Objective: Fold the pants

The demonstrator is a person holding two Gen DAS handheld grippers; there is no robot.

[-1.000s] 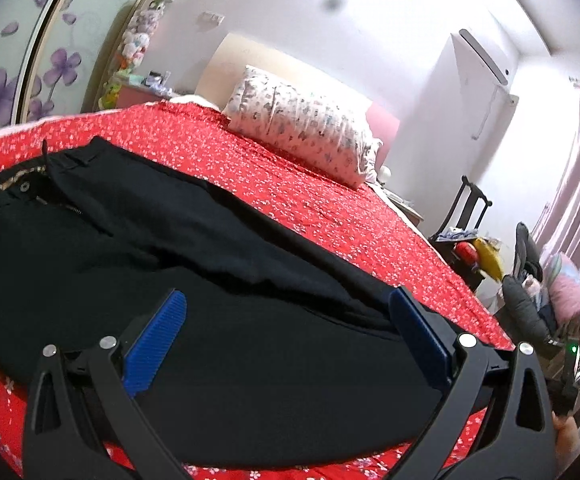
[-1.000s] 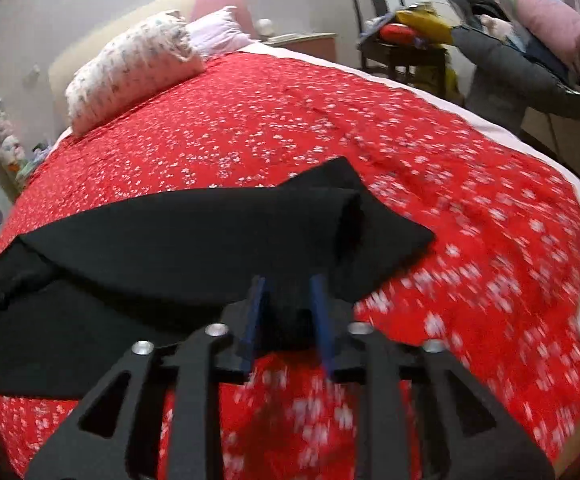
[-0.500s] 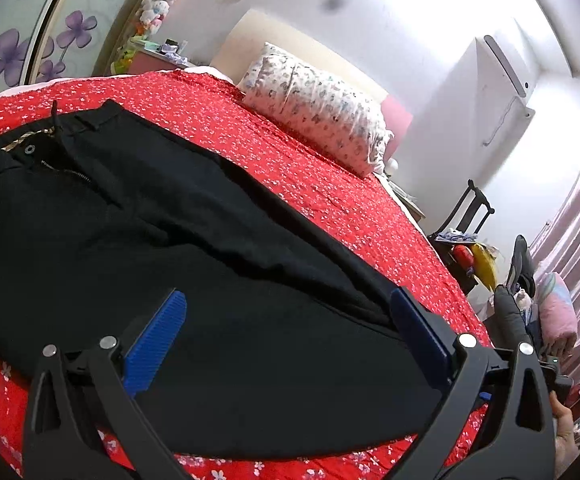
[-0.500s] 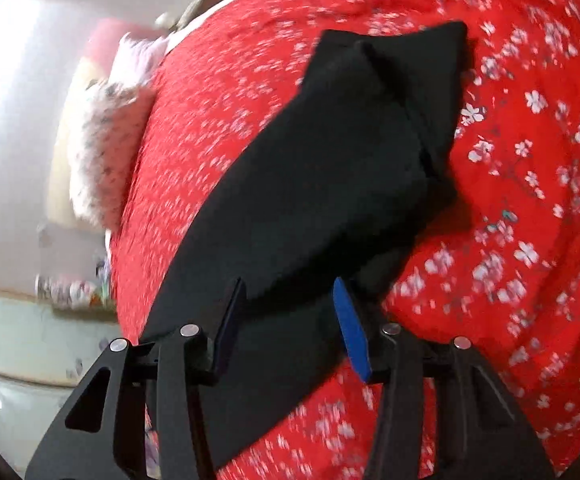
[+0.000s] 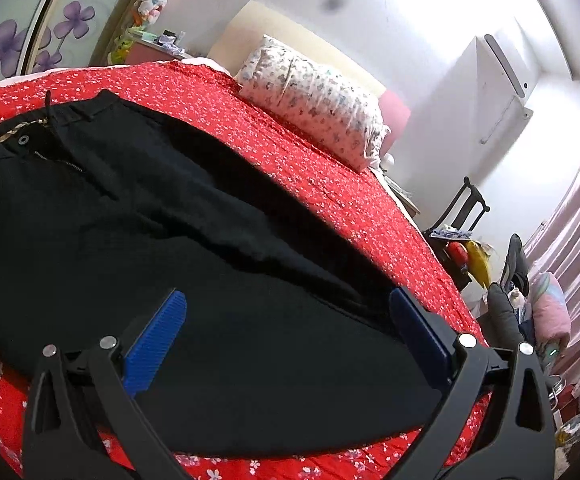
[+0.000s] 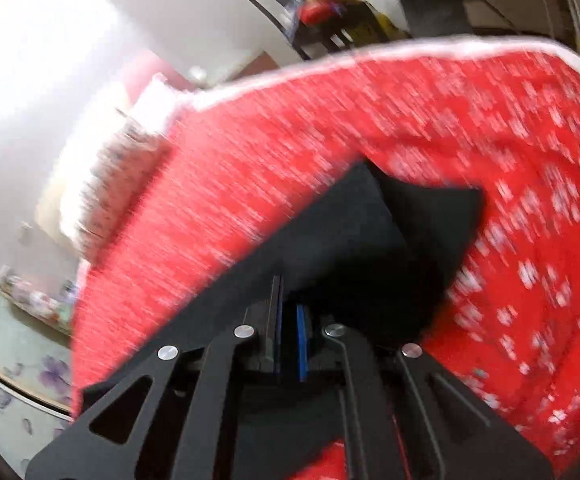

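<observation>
Black pants [image 5: 209,264] lie flat on the bed [image 5: 330,184]. Left tool [image 5: 285,344] is spread above them; right tool [image 6: 290,340] is pinched on a leg end toward 12 o'clock. Thin bite, fabric could slip out.

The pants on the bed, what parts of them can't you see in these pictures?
- Left wrist view: the pants waistband runs off the left edge; the near hem hides behind the open left gripper.
- Right wrist view: motion blur smears everything; the right gripper is shut on the pants, hiding the pinched cloth.
- Bed: its far side hides behind the pillow.
</observation>
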